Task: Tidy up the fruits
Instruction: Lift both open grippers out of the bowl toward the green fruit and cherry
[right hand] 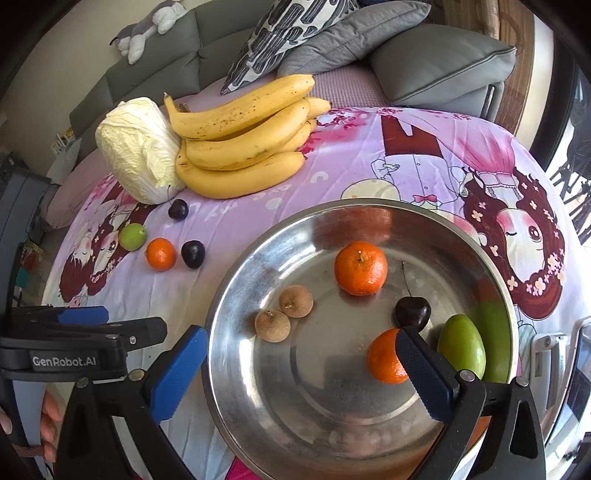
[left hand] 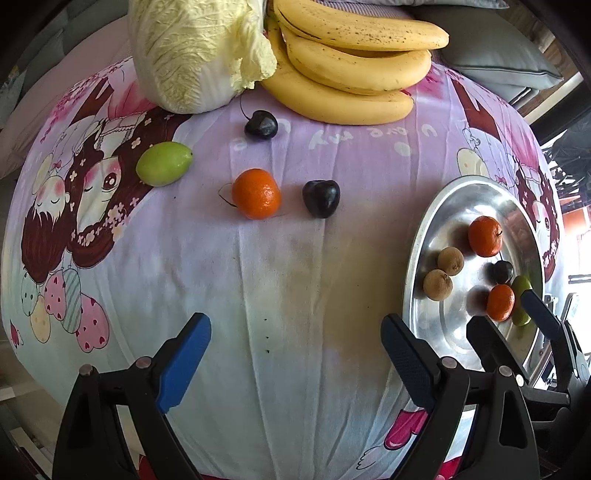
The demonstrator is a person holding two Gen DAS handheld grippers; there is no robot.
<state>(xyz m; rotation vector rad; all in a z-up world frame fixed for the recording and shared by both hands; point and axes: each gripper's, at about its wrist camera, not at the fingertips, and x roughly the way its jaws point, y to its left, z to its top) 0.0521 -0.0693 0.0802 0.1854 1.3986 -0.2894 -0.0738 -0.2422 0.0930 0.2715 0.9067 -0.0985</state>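
steel bowl [right hand: 236,295] holding two tangerines [right hand: 361,268], two longans [right hand: 296,301], cherry [right hand: 412,312], green fruit [right hand: 461,345], both hand-held grippers [right hand: 301,373] spread, empty

Grey sofa [right hand: 155,66] behind, grey cushions [right hand: 443,70], patterned pillow [right hand: 280,33], plush toy [right hand: 147,26], daylight at right

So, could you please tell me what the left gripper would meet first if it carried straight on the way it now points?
Most likely just the bare purple cartoon-print tablecloth. The left gripper points down at the table with its jaws open and empty, and the small orange mandarin and dark cherry lie further ahead, though depth is hard to judge.
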